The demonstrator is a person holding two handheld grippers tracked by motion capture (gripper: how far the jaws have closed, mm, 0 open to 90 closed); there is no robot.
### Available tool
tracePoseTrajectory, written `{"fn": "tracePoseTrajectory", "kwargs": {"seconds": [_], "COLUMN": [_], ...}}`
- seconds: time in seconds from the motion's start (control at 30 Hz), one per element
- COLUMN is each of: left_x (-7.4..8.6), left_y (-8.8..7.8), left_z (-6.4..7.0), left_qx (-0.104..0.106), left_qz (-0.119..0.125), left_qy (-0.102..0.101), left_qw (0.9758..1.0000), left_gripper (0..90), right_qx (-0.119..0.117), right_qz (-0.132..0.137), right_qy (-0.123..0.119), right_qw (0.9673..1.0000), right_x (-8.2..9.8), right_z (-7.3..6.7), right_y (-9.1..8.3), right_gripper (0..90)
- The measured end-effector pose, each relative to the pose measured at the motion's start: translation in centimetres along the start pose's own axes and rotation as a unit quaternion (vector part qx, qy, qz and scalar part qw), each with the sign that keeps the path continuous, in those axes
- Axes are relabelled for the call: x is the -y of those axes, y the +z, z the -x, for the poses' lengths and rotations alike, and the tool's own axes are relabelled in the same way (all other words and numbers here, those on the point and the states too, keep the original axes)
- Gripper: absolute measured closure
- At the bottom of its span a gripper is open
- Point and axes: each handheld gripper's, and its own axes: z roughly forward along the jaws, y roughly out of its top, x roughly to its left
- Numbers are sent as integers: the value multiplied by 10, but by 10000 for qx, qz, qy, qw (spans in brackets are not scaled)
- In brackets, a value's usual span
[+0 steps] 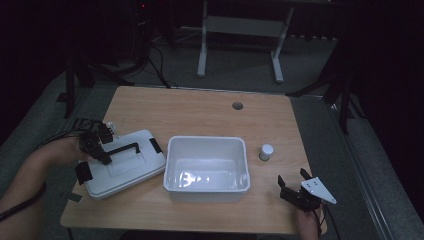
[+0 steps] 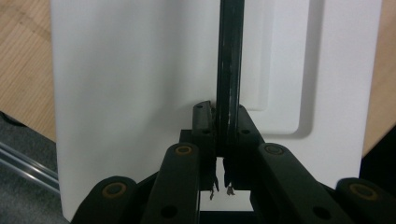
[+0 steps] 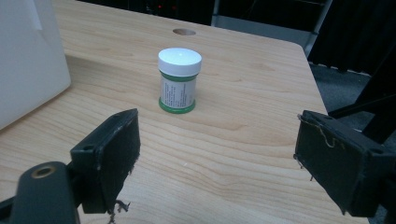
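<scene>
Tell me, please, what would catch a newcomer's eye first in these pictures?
Probably the open white bin at the middle of the wooden table, with its white lid lying flat to its left. The left gripper is shut on the lid's black handle, while the open right gripper faces a small white-capped jar.

One white bin [image 1: 207, 169] sits on the surface [image 1: 200, 115] between two tools. One white lid [image 1: 125, 165] with one black handle [image 1: 122, 148] lies under the left tool [image 1: 95, 145]; one small jar [image 3: 180, 80] stands ahead of the right tool [image 3: 217, 163].
</scene>
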Motion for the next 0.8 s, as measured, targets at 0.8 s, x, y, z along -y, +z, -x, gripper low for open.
{"fn": "tracePoseTrajectory", "kwargs": {"seconds": [0.8], "left_x": [-2], "left_y": [45], "left_z": [0], "left_qx": [113], "left_qz": [-193], "left_qy": [23], "left_qw": [9997], "left_gripper": [692], "right_qx": [-68], "right_qz": [-68], "right_qy": [-125], "right_qw": [9999], "right_x": [-1], "right_z": [-2], "right_y": [1], "right_gripper": [138]}}
